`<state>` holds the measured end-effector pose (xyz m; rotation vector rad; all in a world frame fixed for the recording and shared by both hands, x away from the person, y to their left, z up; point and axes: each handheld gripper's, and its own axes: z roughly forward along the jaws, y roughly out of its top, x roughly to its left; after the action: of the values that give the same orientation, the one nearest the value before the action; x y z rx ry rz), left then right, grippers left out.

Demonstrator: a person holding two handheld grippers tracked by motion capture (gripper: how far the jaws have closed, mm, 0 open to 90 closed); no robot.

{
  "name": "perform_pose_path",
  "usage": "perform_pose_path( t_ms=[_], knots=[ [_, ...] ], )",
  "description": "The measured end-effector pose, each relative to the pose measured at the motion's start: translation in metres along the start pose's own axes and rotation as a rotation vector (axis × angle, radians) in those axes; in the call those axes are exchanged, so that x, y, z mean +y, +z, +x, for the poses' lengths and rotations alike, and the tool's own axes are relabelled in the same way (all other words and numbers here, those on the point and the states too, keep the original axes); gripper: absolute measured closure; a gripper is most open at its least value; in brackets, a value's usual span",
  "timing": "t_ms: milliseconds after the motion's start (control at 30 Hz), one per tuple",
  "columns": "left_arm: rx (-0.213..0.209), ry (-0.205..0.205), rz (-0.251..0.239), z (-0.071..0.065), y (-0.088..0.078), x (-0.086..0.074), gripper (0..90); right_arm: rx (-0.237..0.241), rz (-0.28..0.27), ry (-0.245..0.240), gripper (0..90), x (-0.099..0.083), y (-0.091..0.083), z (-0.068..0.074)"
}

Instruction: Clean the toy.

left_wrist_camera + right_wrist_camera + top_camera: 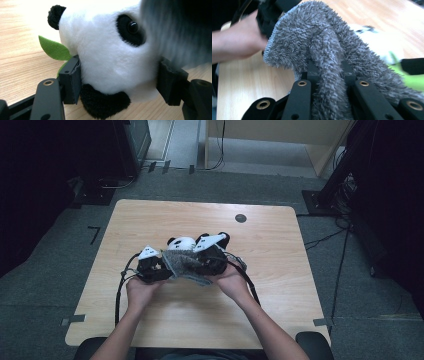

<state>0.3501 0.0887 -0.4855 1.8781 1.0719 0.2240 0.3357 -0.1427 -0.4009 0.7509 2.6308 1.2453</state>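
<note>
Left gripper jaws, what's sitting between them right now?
The plush panda's white head sits between the left gripper's jaws, one pad on each side of it, as the left gripper view shows. A green leaf pokes out beside it.

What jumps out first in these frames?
A plush panda sits mid-table, its white head squeezed between the left claw pads. Over it hangs a shaggy grey cloth, a fold pinched in the shut right claw. Both hands meet at the centre of the wooden table.
</note>
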Motion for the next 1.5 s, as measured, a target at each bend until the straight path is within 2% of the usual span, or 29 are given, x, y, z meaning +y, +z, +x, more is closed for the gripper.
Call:
perform_pose_path(
  t_ms=[67,133,233,267,367,533,733,900,1033,1267,1367,1500],
  knots=[
    [-0.001,0.004,-0.001,0.000,0.000,0.000,31.4,-0.029,0.061,-0.039,76.8,-0.006,0.011,0.001],
    [-0.003,0.006,-0.012,0.002,0.001,-0.002,31.9,-0.018,0.088,-0.004,77.0,-0.012,0.017,-0.005],
    [0.002,0.017,-0.014,0.001,0.002,-0.002,33.1,-0.016,0.091,0.001,77.3,-0.016,0.018,-0.011],
    [0.006,0.023,-0.016,0.000,0.003,-0.002,33.3,-0.011,0.104,0.017,77.3,-0.017,0.014,-0.015],
    [0.007,0.037,-0.015,-0.001,0.004,-0.003,33.5,-0.014,0.127,0.017,77.3,-0.020,0.010,-0.018],
    [0.004,0.035,-0.015,-0.001,0.004,-0.003,33.8,-0.025,0.145,0.032,77.3,-0.023,0.000,-0.023],
    [0.000,0.035,-0.016,-0.001,0.004,-0.003,33.9,-0.034,0.110,0.081,77.1,-0.026,-0.021,-0.039],
    [-0.003,0.035,-0.018,0.000,0.004,-0.003,33.9,-0.056,0.078,0.094,77.1,-0.026,-0.033,-0.046],
    [-0.003,0.039,-0.018,-0.001,0.004,-0.003,33.8,-0.100,0.071,0.112,77.2,-0.030,-0.044,-0.058],
    [-0.012,0.038,-0.017,0.001,0.004,-0.004,33.4,-0.143,0.061,0.166,77.3,-0.041,-0.056,-0.079],
    [-0.018,0.036,-0.019,0.002,0.005,-0.004,33.0,-0.142,0.059,0.179,77.3,-0.043,-0.057,-0.081],
    [-0.019,0.022,-0.023,0.002,0.005,-0.004,32.4,-0.124,0.036,0.172,77.4,-0.039,-0.061,-0.077]
  ],
)
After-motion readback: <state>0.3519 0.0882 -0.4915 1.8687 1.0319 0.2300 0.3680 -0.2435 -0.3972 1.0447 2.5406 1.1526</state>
